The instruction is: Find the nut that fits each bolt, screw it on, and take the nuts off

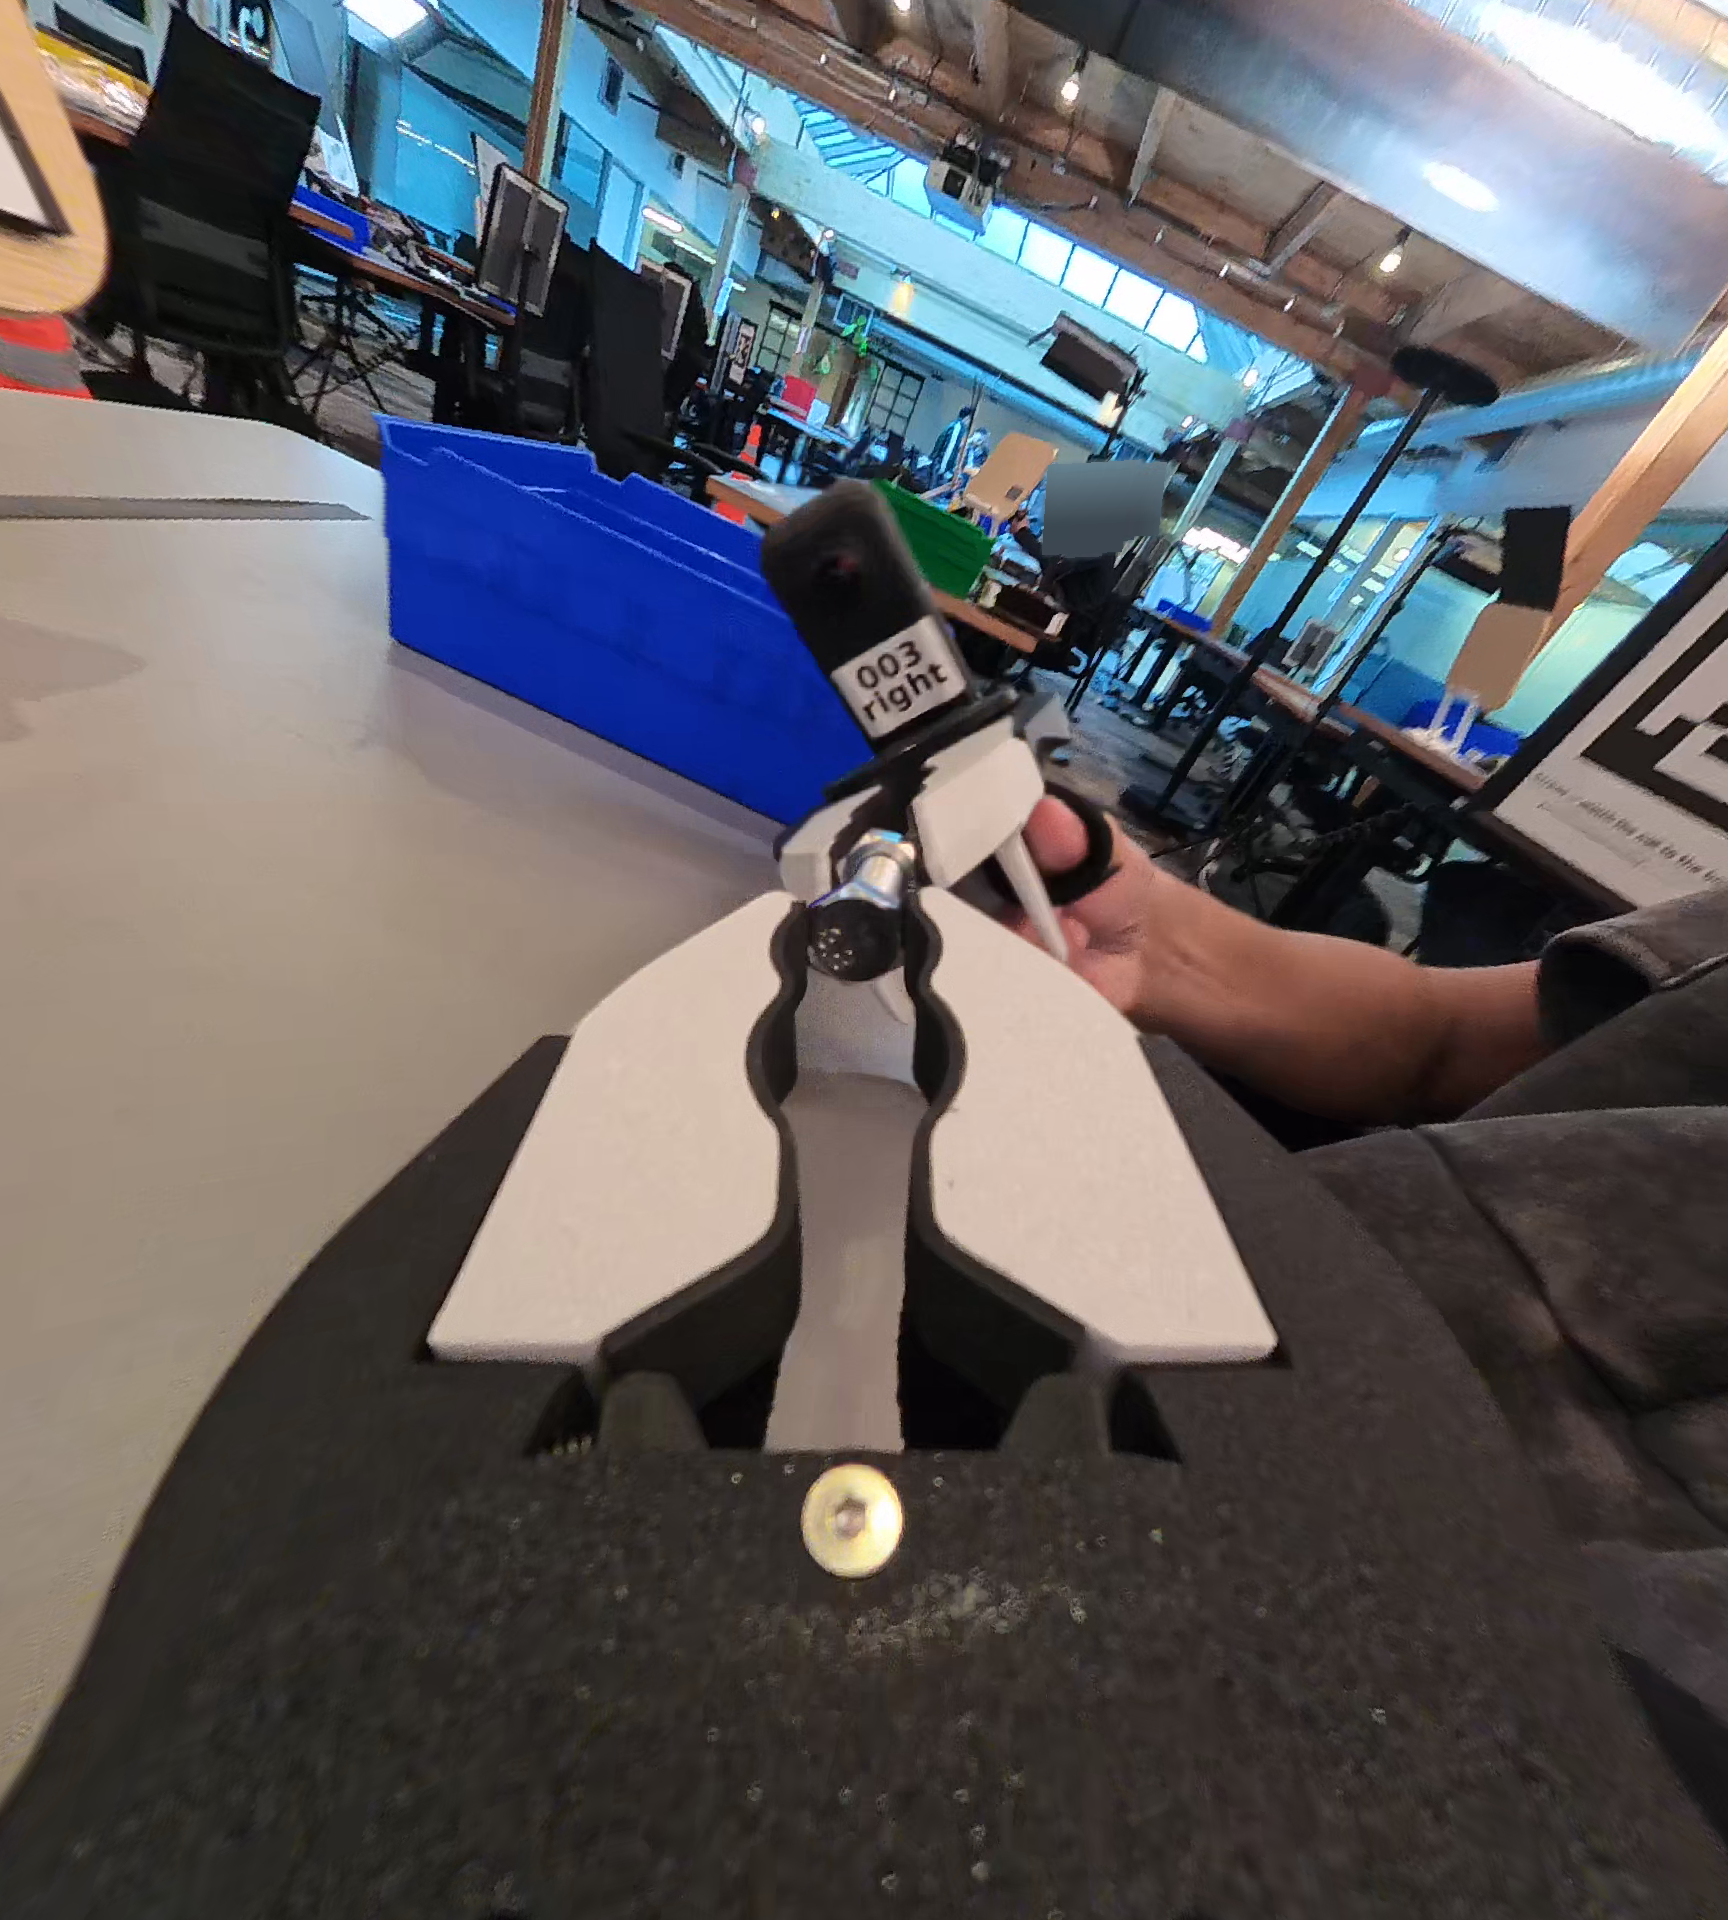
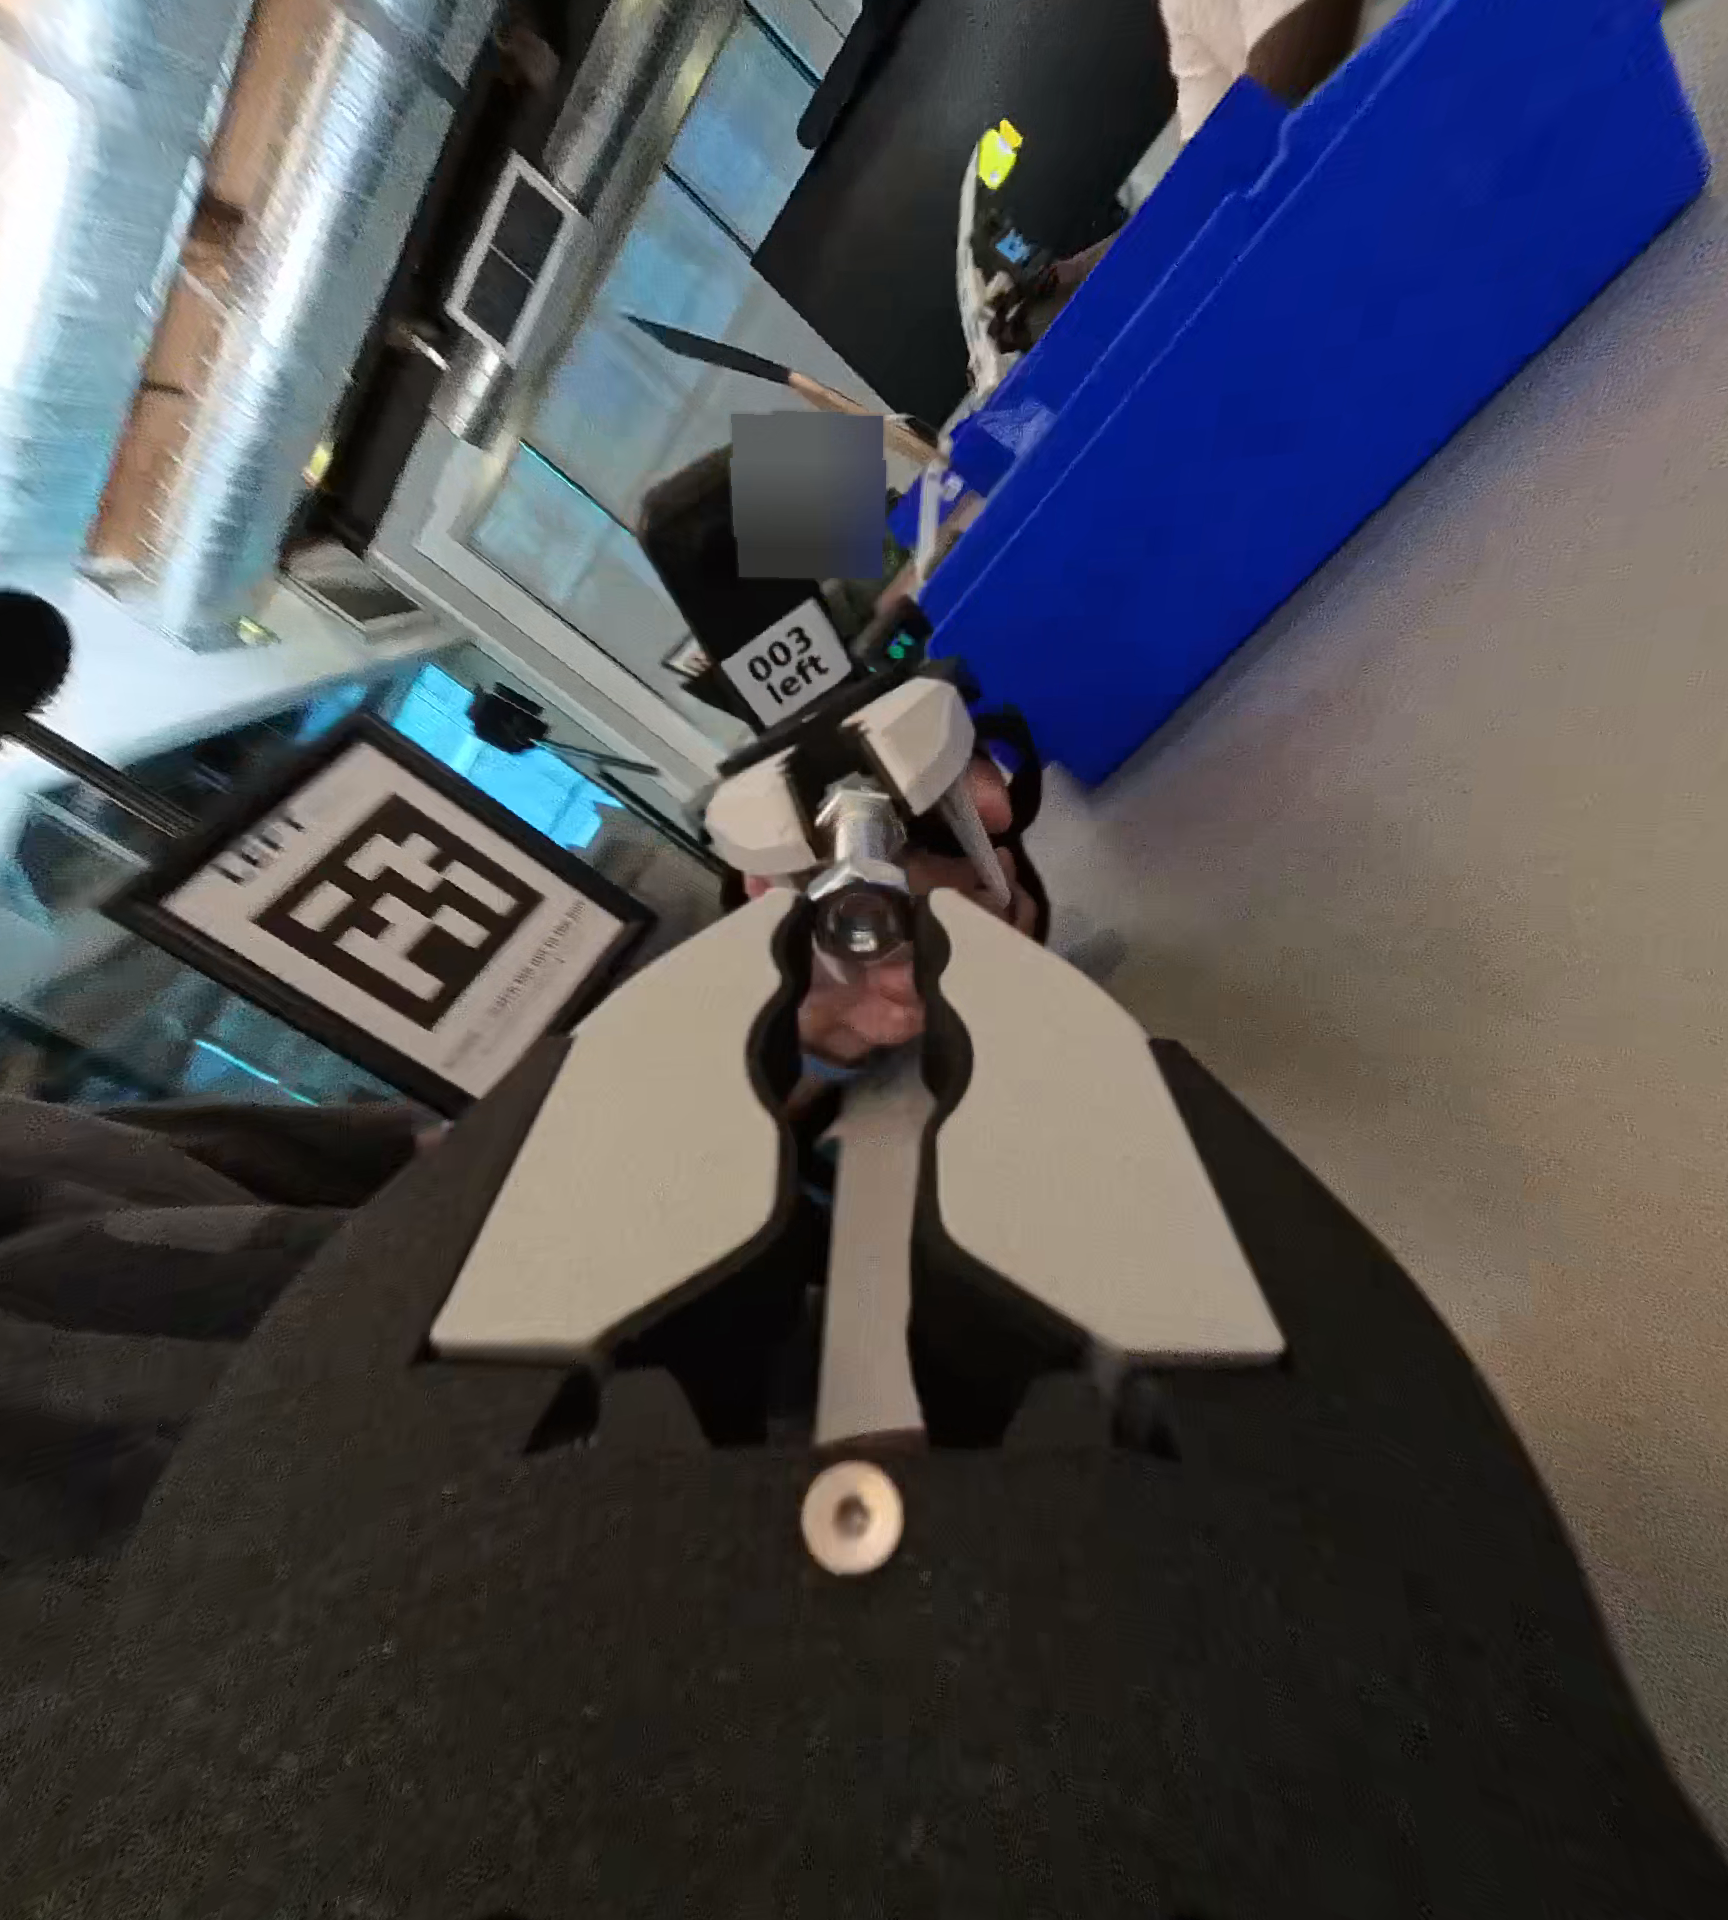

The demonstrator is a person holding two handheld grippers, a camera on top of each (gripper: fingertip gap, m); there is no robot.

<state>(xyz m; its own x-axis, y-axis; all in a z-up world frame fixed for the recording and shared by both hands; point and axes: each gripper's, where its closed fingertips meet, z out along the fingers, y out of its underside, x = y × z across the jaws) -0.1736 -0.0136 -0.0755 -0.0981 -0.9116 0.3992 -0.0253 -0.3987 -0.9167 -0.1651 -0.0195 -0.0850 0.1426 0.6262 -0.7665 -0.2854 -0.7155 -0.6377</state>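
Above a pale grey surface (image 1: 216,935), two hand-held grippers meet tip to tip, each closed on one end of the same silver bolt (image 2: 855,847). From the left wrist view, the left gripper (image 1: 852,940) has its white fingers (image 1: 694,1122) drawn in tight around a dark round end of the bolt, seen end on. Just beyond it the right gripper (image 1: 886,862) points back toward the camera, its smaller white fingertips clamped on the shiny shaft, with a person's hand (image 1: 1099,914) holding its handle from the right. From the right wrist view, which is rolled sideways, the right gripper (image 2: 858,940) is nearly closed around a silver hex nut (image 2: 855,930) threaded on the near end of the bolt. The left gripper (image 2: 855,805) faces it and clamps the far end of the shaft. A blue plastic bin (image 1: 569,613) stands on the surface behind the grippers. A framed black-and-white marker card (image 2: 392,894) stands upright off to one side.
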